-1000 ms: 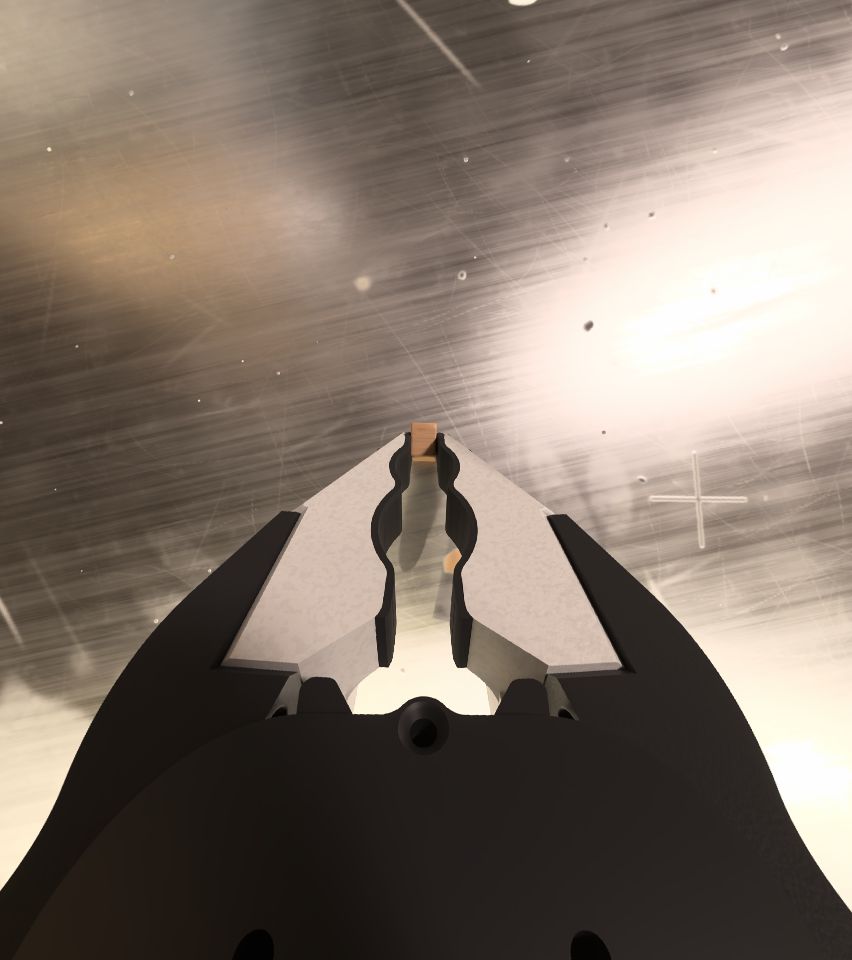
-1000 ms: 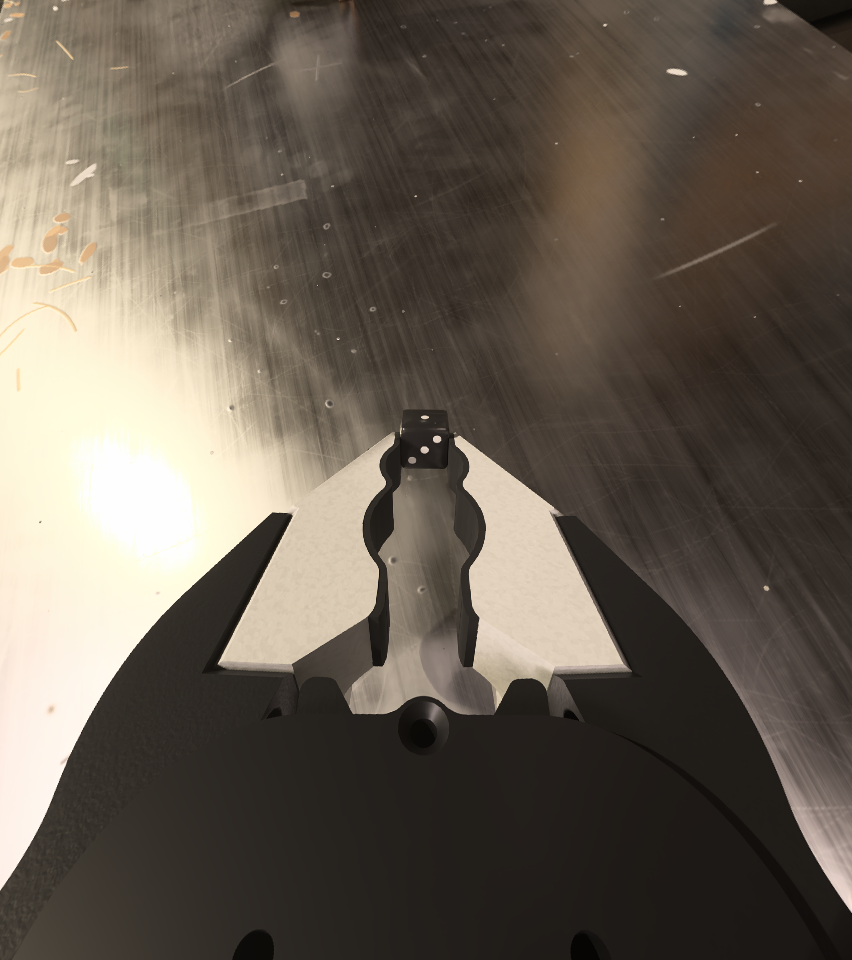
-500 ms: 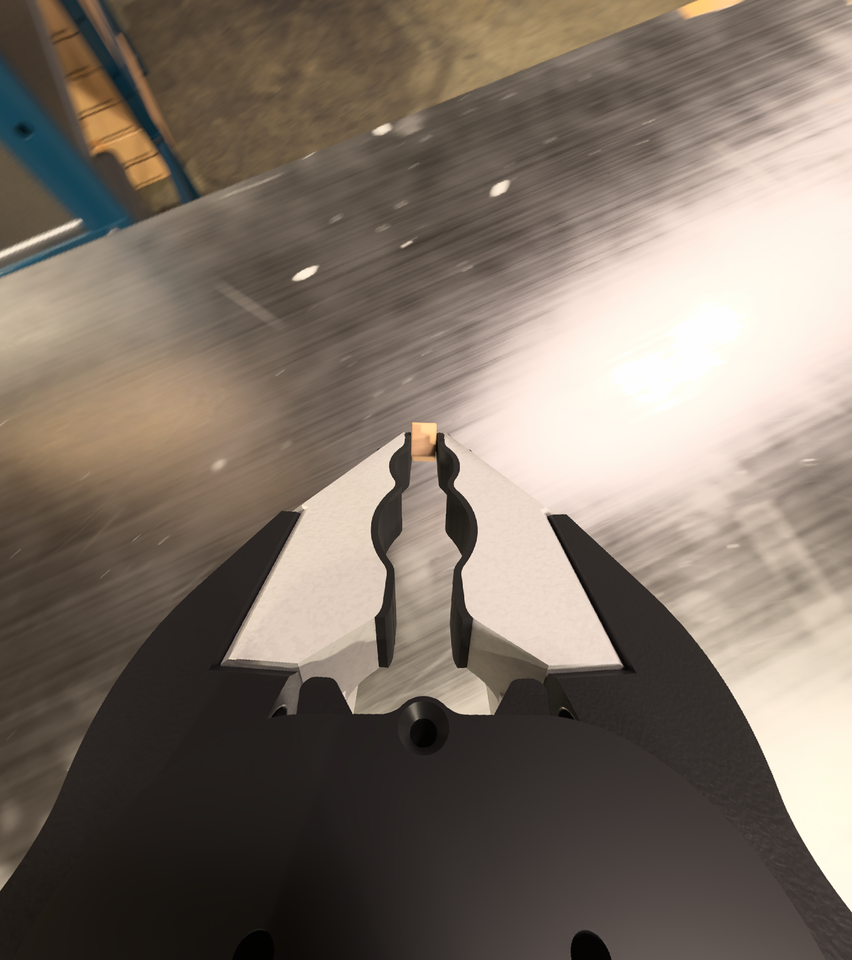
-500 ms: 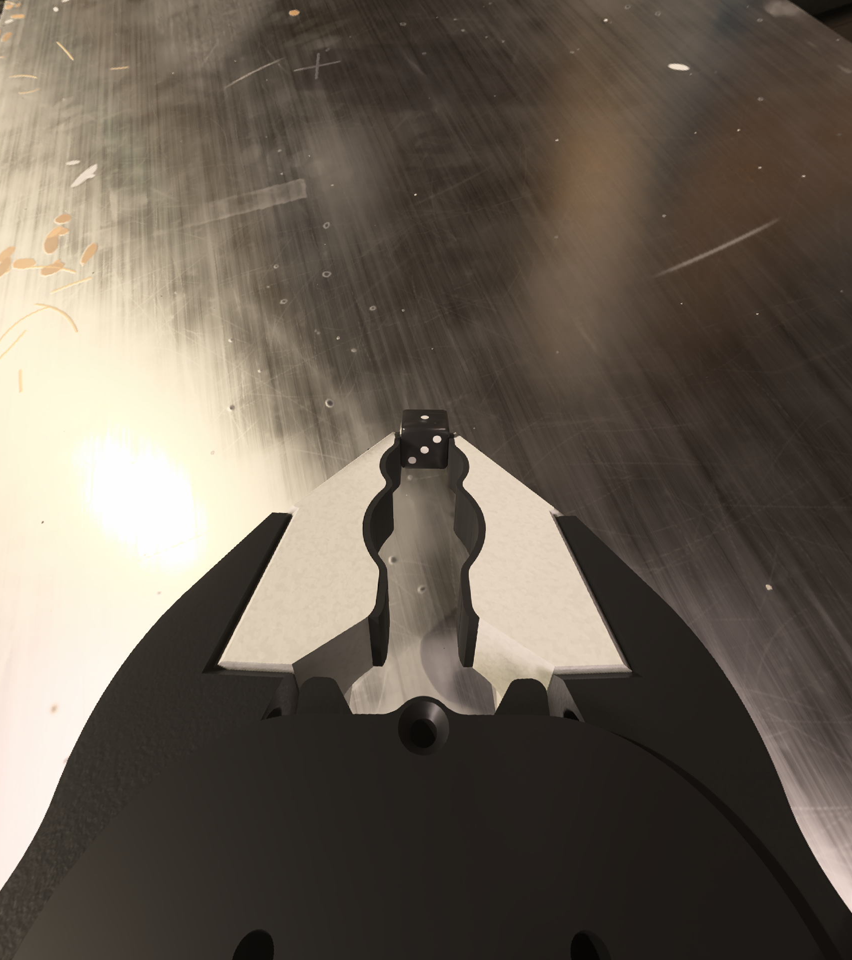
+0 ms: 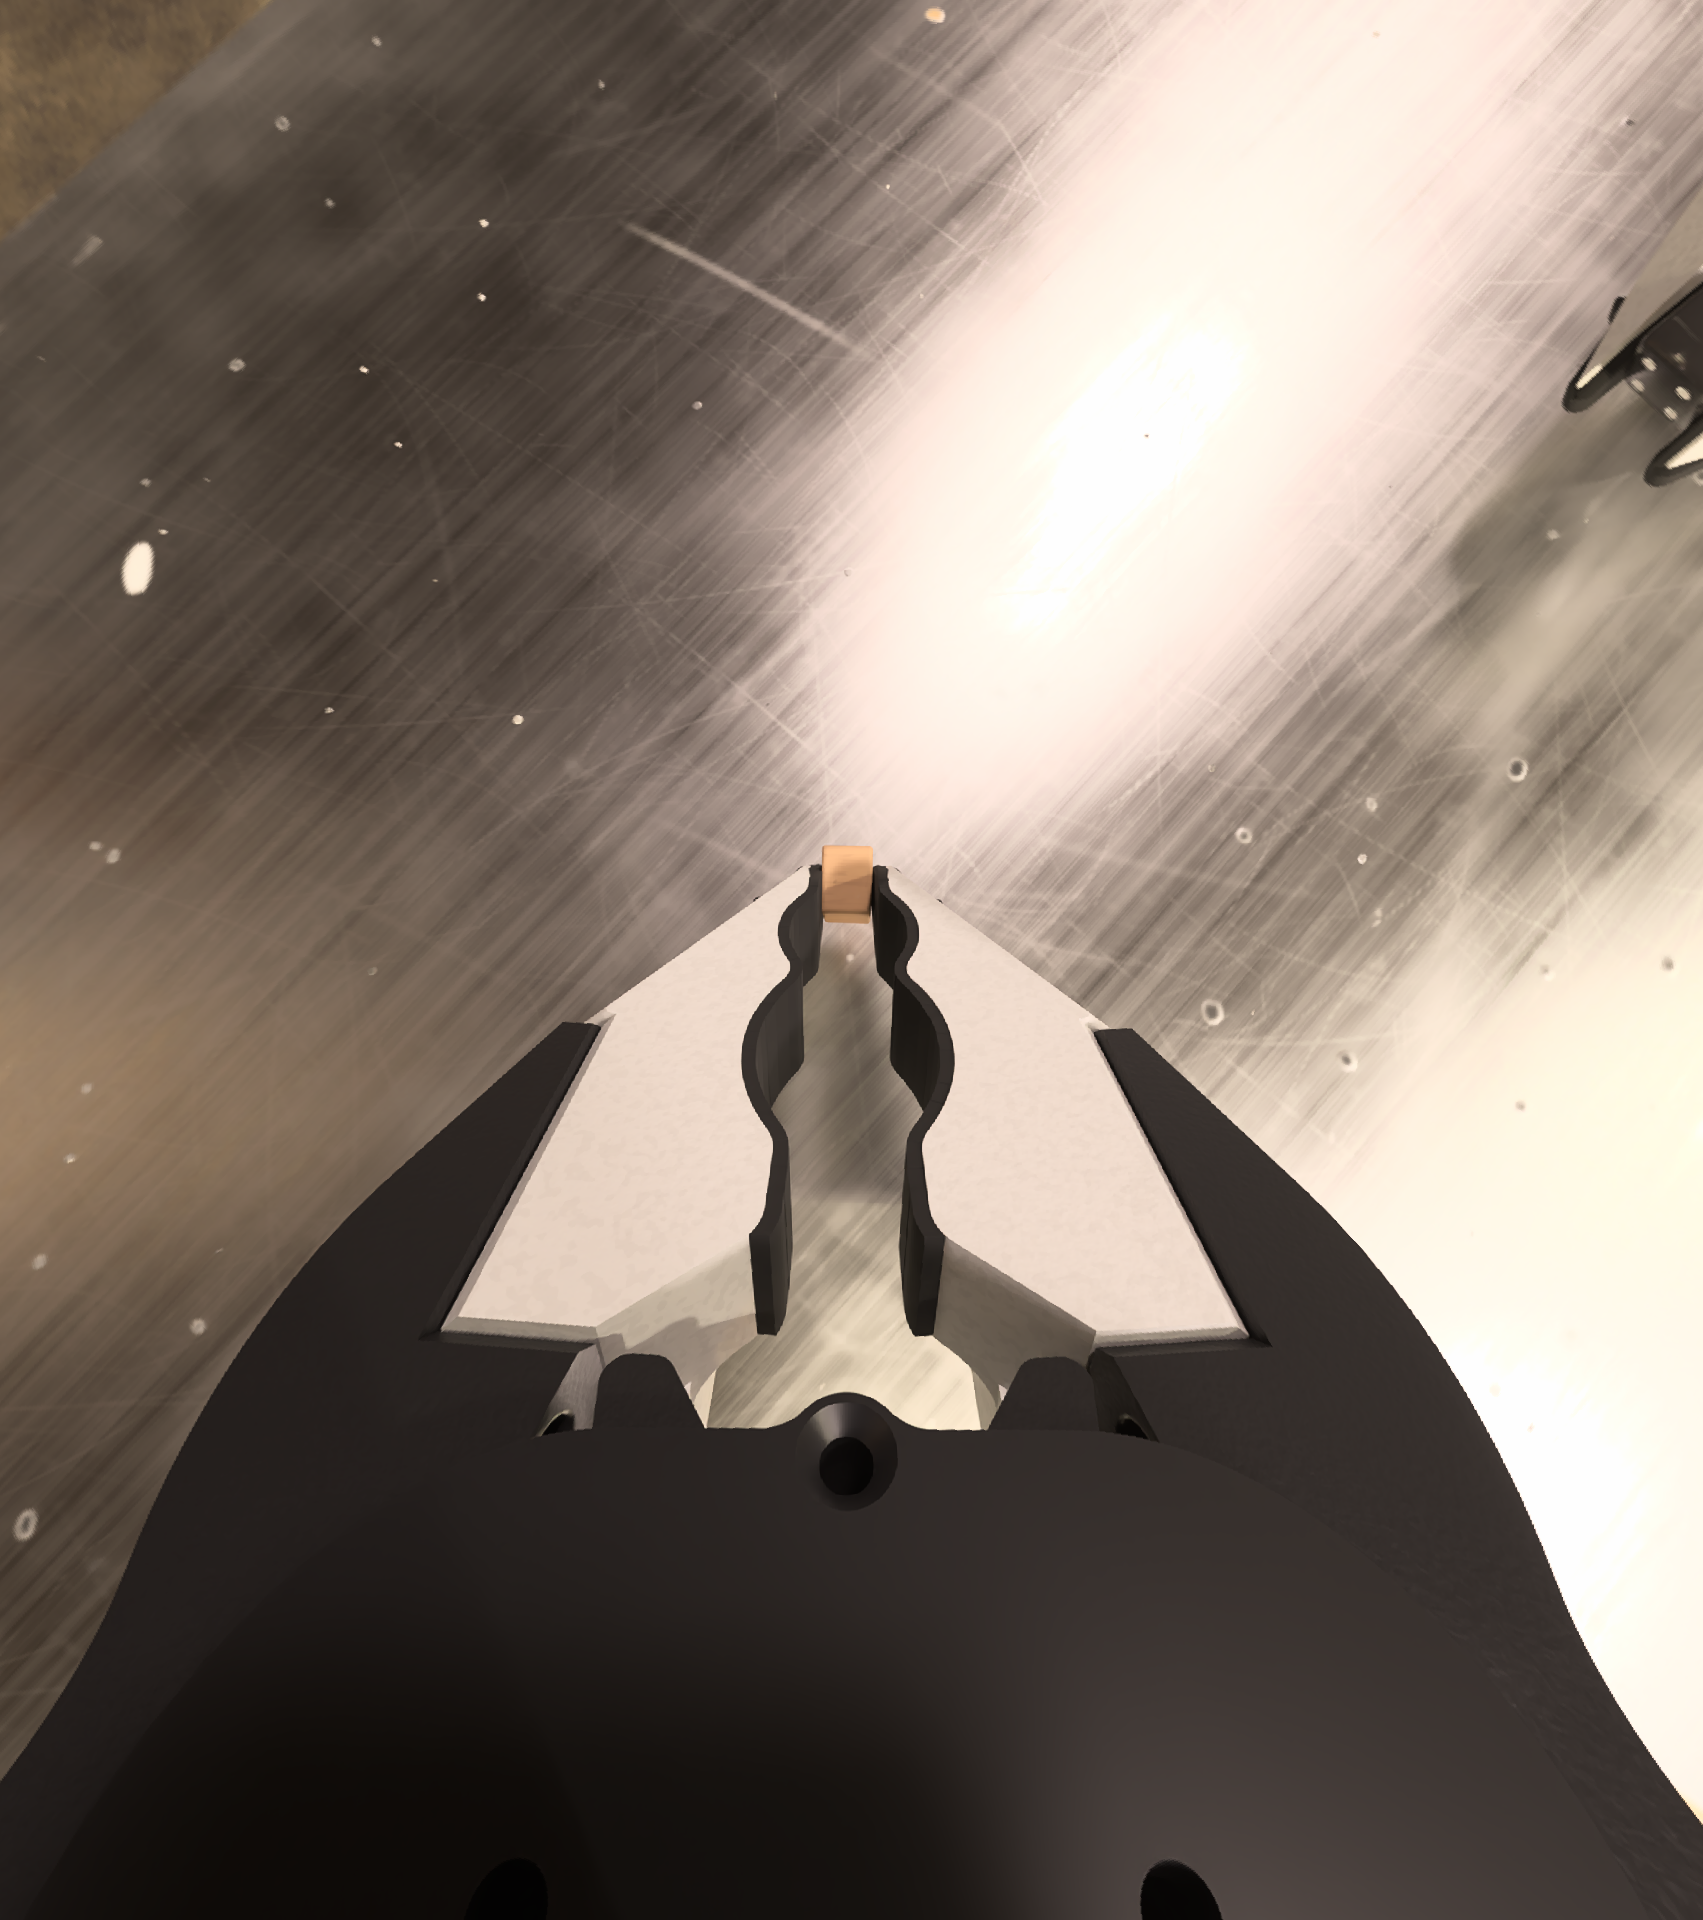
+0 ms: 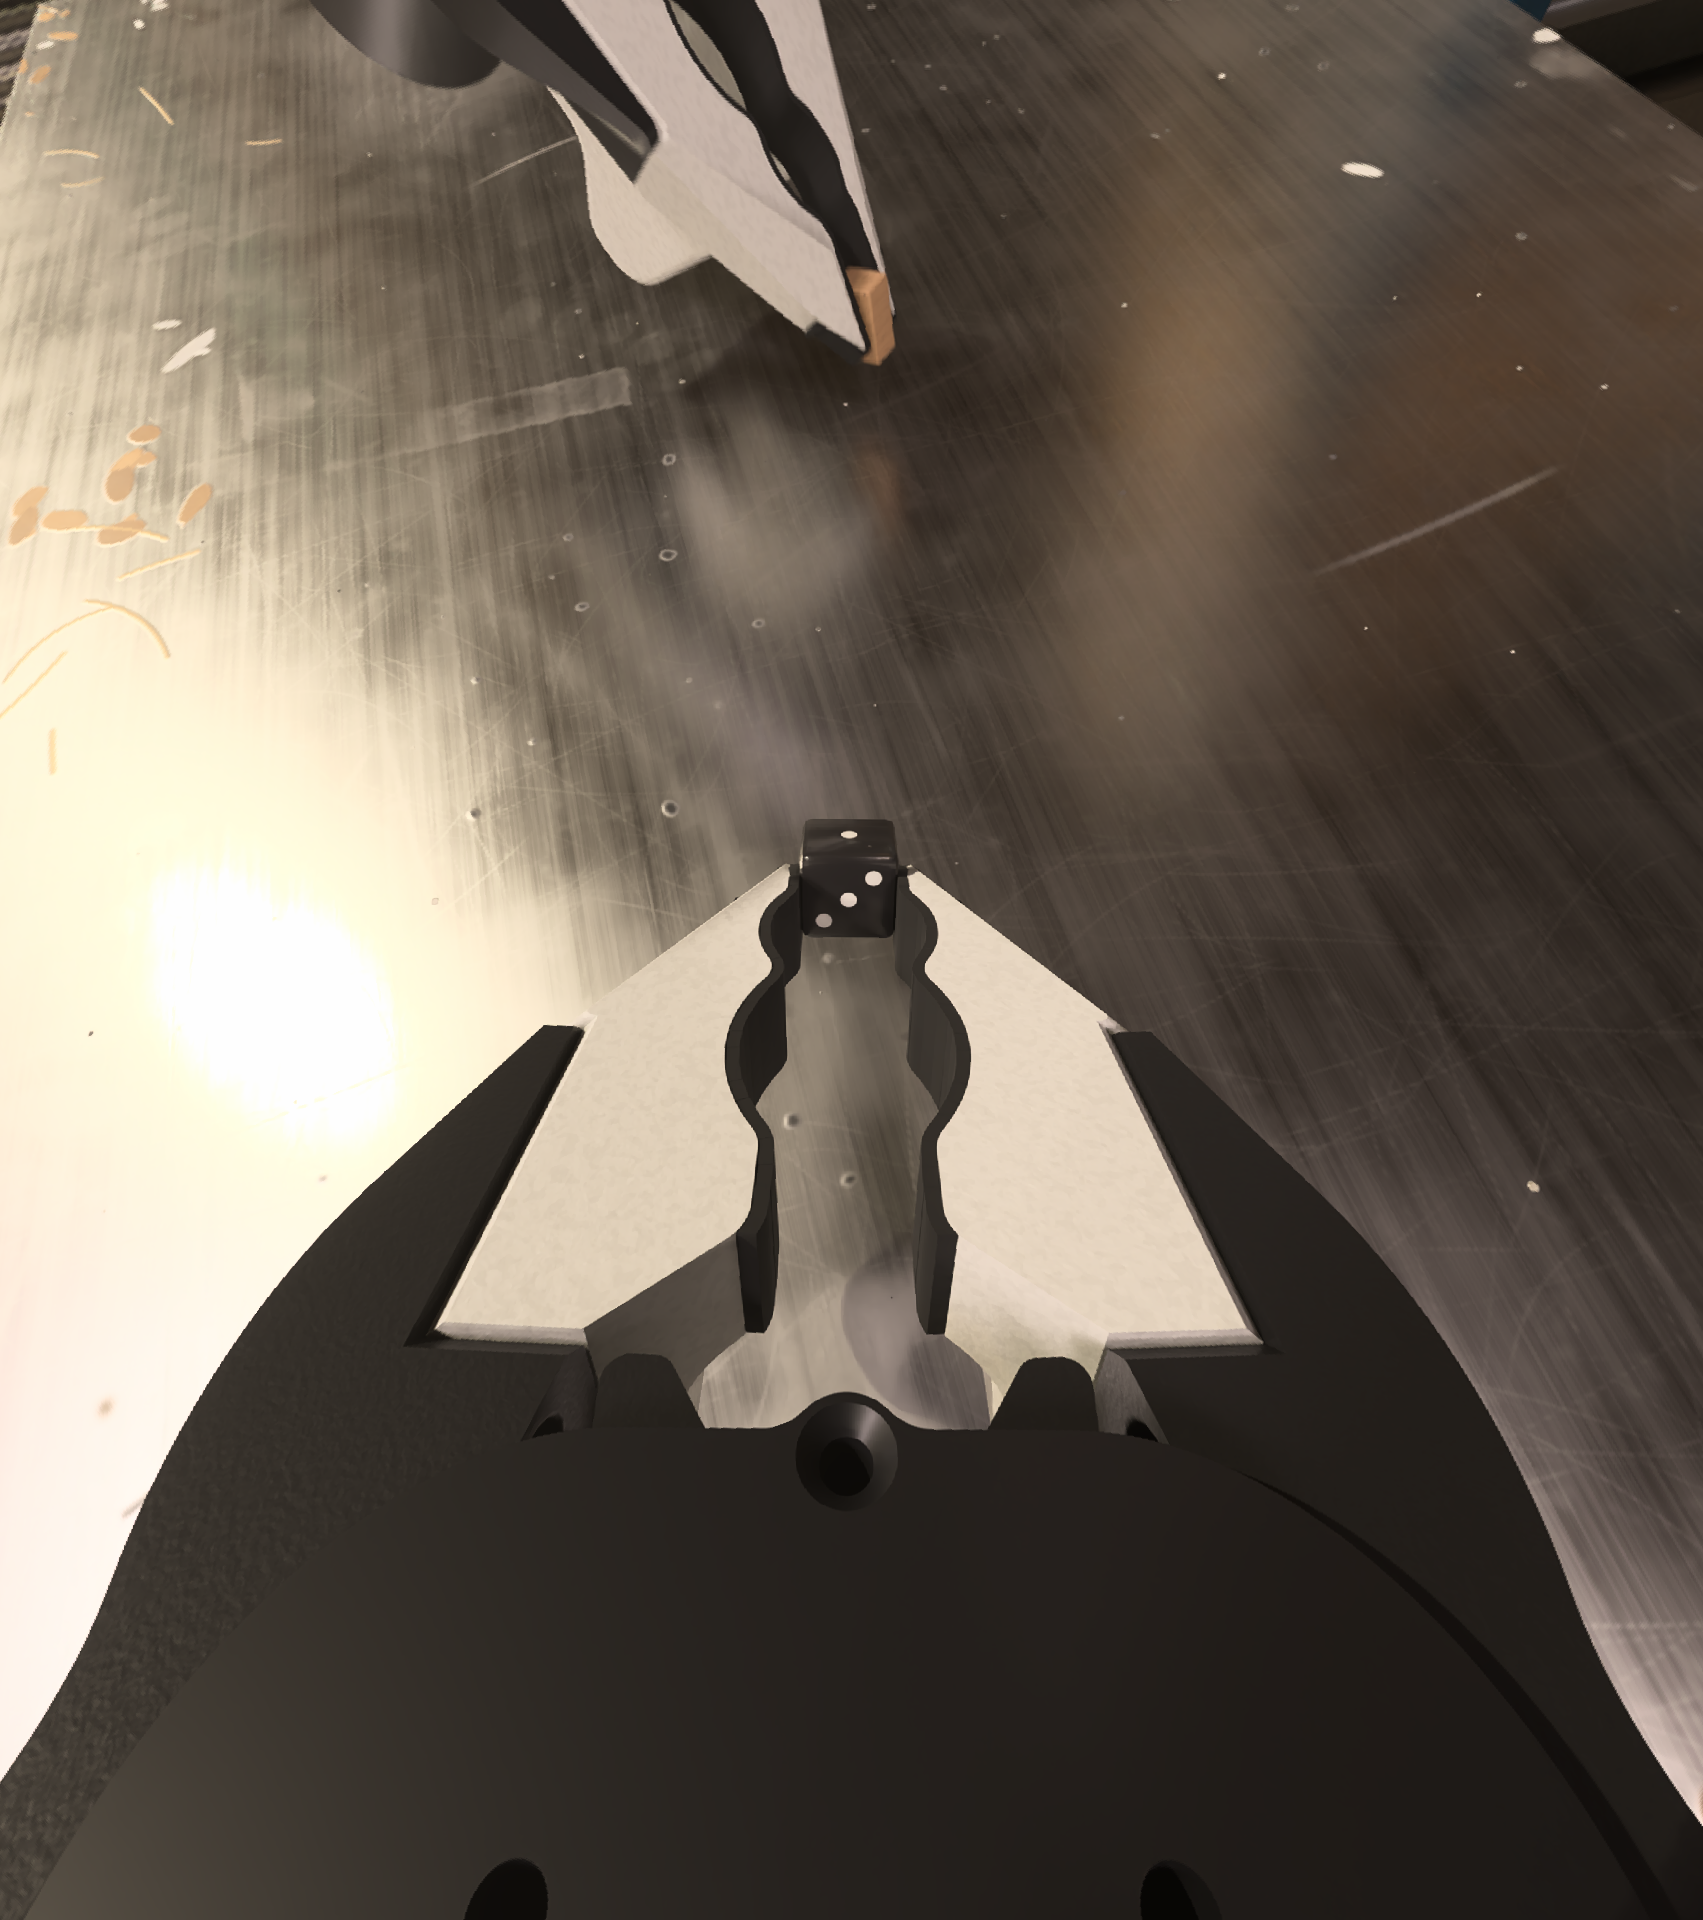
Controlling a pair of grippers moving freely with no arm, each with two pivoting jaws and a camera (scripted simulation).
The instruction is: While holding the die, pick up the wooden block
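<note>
Left gripper (image 5: 848,883) clamps wooden block (image 5: 847,881) by its very tips, above the steel table (image 6: 1346,727); right gripper (image 6: 849,881) grips die (image 6: 848,896) nearer the table; risk: block slips from that shallow pinch.

the wooden block (image 5: 846,882) is small, pale tan, pinched at the very tips of the left gripper (image 5: 847,899), held off the scratched metal table (image 6: 1346,831). the die (image 6: 848,879) is black with white pips, clamped between the tips of the right gripper (image 6: 848,909), nearer the table's near edge.
</note>
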